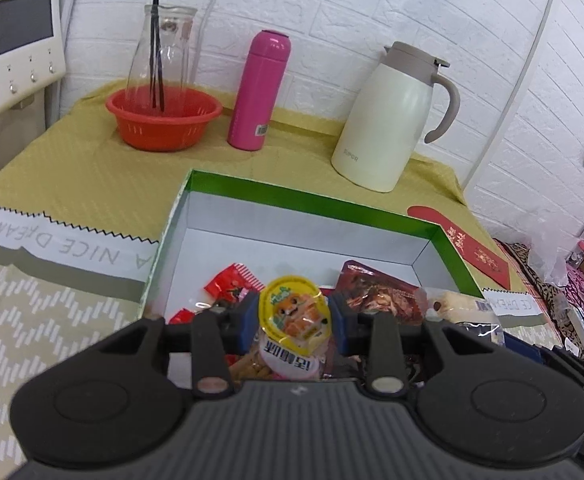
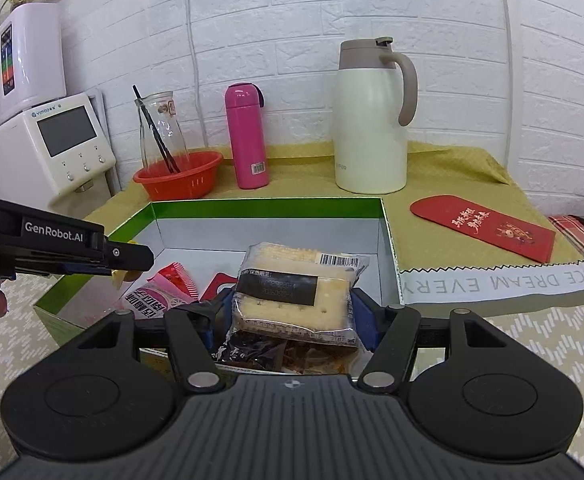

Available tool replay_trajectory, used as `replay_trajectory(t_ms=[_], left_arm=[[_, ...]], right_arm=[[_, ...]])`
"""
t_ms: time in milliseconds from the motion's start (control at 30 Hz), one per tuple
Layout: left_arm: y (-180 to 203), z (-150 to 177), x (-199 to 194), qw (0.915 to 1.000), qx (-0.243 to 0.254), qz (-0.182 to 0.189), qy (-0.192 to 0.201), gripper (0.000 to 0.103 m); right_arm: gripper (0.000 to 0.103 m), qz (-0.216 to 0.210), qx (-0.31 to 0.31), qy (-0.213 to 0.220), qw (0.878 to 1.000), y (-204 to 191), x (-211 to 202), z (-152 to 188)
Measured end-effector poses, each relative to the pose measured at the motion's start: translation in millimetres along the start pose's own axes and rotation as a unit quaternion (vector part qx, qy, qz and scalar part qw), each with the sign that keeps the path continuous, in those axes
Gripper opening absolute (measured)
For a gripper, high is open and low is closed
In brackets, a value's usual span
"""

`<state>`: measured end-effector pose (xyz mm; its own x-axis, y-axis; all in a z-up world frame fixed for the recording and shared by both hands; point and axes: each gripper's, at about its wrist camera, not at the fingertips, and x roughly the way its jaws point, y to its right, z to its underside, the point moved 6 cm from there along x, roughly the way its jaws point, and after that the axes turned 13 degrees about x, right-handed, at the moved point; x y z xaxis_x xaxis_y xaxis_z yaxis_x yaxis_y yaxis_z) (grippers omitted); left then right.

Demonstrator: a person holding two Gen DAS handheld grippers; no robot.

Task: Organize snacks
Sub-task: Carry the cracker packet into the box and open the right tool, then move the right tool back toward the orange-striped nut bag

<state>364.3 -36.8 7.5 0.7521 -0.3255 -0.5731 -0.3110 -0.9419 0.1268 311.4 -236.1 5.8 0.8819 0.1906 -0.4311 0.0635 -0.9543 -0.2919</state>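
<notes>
Over the green-rimmed white cardboard box (image 2: pixel 386 240) on the worktop, the left hand-held gripper (image 1: pixel 294 320) pinches a yellow-lidded jelly cup (image 1: pixel 292 312), light, slick and probably crushable. The right hand-held gripper (image 2: pixel 288 312) clamps a clear-wrapped cracker sandwich pack (image 2: pixel 296 292) by its sides, likely brittle; a gentle grip at the edges suits both.

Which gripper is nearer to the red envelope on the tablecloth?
Right. The right gripper, shut on a cracker pack, is over the box's right part, the side where the red envelope lies. The left gripper is over the box's left side, farther away.
</notes>
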Motion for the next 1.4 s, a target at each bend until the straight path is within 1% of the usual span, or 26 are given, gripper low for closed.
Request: replay_trajectory(t_ms=[100, 167, 200, 233, 267, 300, 333, 400, 467, 500, 567, 600, 733, 900, 1033, 1167, 1300, 1400], left_arm=[[-2, 0, 7, 1.0, 0.0, 0.003, -0.003, 0.036], [0, -1, 8, 0.9999, 0.005, 0.008, 0.005, 0.035], [1, -1, 8, 0.9999, 0.007, 0.007, 0.012, 0.041], [1, -2, 7, 0.9998, 0.007, 0.006, 0.02, 0.064], [1, -2, 4, 0.9995, 0.003, 0.005, 0.031, 0.068], [1, -3, 1, 0.9991, -0.001, 0.007, 0.042, 0.067], [1, -3, 0, 0.9989, -0.005, 0.012, 0.046, 0.07], [0, -3, -3, 0.9987, -0.018, 0.017, 0.044, 0.074], [-1, -2, -5, 0.9989, -0.028, 0.001, 0.038, 0.081], [-1, -1, -7, 0.999, -0.024, -0.014, 0.035, 0.095], [-1, 0, -13, 0.998, -0.011, -0.042, 0.045, 0.094], [-1, 1, -15, 0.9979, -0.009, -0.047, 0.044, 0.094], [-3, 5, -27, 0.9978, -0.018, -0.043, 0.046, 0.094], [2, 11, -45, 0.9975, -0.007, -0.05, 0.05, 0.094], [13, 18, -64, 0.9972, 0.007, -0.051, 0.055, 0.094], [26, 29, -84, 0.9972, 0.017, -0.052, 0.052, 0.094], [38, 49, -104, 0.9982, 0.019, -0.043, 0.037, 0.094], [47, 72, -121, 0.998, 0.028, -0.042, 0.039, 0.094]], right_arm=[[0.101, -0.001, -0.006, -0.002, 1.0, -3, 8, 1], [0.103, -0.013, -0.016, -0.001, 1.0, -7, 12, 2], [0.103, -0.019, -0.017, -0.005, 1.0, -8, 13, 2], [0.103, -0.026, -0.016, -0.008, 1.0, -10, 13, 3], [0.103, -0.031, -0.021, -0.006, 0.999, -12, 13, 3], [0.103, -0.033, -0.027, -0.002, 0.999, -14, 12, 3], [0.103, -0.034, -0.032, 0.001, 0.999, -16, 10, 4], [0.103, -0.033, -0.047, 0.011, 0.998, -20, 6, 4], [0.103, -0.023, -0.061, 0.016, 0.998, -22, 4, 4], [0.103, -0.021, -0.067, 0.017, 0.997, -23, 4, 5], [0.103, -0.018, -0.071, 0.016, 0.997, -23, 2, 7], [0.103, -0.017, -0.071, 0.016, 0.997, -22, 1, 7], [0.103, -0.015, -0.068, 0.018, 0.997, -22, -6, 9], [0.103, -0.021, -0.066, 0.03, 0.997, -23, -26, 9], [0.103, -0.024, -0.068, 0.04, 0.997, -24, -45, 12], [0.103, -0.016, -0.072, 0.044, 0.996, -24, -67, 19], [0.103, -0.006, -0.065, 0.037, 0.997, -17, -92, 34], [0.103, -0.015, -0.06, 0.022, 0.998, -11, -116, 60]])
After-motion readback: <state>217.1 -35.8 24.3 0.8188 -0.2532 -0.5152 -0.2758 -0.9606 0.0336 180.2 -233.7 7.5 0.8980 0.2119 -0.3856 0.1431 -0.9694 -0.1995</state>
